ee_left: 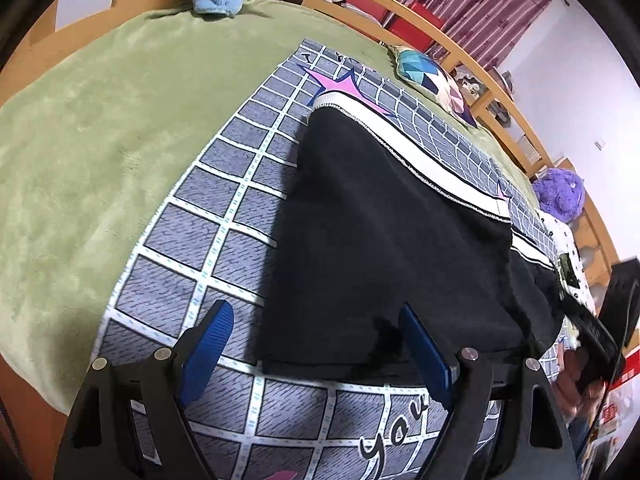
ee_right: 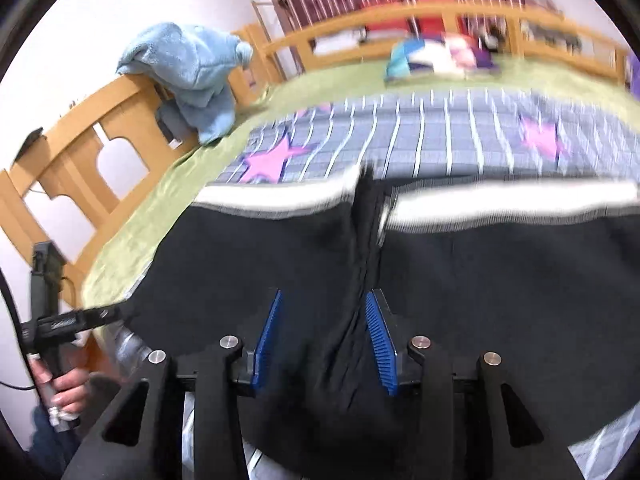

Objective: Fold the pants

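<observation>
Our left tool (ee_left: 316,344), black with blue ribbed pads, spread wide; near corner of black fleece pants with white side stripe (ee_left: 384,232) lies between pads, not pinched. Our right tool (ee_right: 324,340) partly parted; raised ridge of pants fabric stands between pads, contact unclear through blur. Pants lie folded on grey grid-pattern mat with pink stars (ee_left: 224,216), over green plush blanket (ee_left: 100,128) on wooden-railed bed (ee_right: 80,148). Light blue towel (ee_right: 192,76) draped over rail.
</observation>
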The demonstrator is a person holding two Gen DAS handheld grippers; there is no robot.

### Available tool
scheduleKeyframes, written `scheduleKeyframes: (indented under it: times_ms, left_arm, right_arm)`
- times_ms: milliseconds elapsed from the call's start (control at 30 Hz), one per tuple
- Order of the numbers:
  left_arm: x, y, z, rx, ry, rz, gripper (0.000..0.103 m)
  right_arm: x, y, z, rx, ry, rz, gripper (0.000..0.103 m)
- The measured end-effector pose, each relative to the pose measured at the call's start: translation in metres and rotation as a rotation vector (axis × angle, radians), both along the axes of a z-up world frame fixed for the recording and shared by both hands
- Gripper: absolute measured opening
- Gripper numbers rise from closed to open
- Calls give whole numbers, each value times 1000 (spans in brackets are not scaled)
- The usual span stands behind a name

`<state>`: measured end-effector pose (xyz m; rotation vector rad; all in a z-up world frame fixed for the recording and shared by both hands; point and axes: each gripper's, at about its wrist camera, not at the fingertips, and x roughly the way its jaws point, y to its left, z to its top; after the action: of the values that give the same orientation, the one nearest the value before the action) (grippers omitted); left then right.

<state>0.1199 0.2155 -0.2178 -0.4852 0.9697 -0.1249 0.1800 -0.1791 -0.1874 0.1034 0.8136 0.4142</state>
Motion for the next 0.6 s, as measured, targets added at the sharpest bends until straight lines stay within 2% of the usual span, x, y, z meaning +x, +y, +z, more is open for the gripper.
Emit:
scheduleKeyframes:
  times_ms: [133,200,267,300,333,433,500,533,567,600]
  left_arm:
    - [2,1,-5,-11,2,22,82]
    - [0,1,-6,-25,-8,24,82]
    - [-1,3,-10,-63,-17,27,82]
    - [-1,4,-13,-74,-19,30,82]
    - [-1,4,-16,-77,-21,26,82]
    - [3,4,-19,-86,-42,22,82]
    - [10,1,-19,-92,-46,17,82]
    - [13,-1,-20,-87,-45,16,77]
    - [15,-3,-19,-76,-39,19,63]
    - [17,-6,-18,-57,-27,29,57]
  right_arm:
    - [29,16,0,-38,-26,23,40]
    - [44,29,-16,-95,6,65,37]
    - [56,36,-45,-177,87,58,37]
    - [58,36,-54,-182,101,58,36]
    - [55,35,-51,-165,70,60,36]
    - [43,21,-39,-101,99,59,39]
    - [32,11,-36,-60,118,49,49]
    - [26,8,-36,-60,125,45,50]
    - [18,4,-36,-69,124,31,50]
    - [14,2,-36,-81,121,13,51]
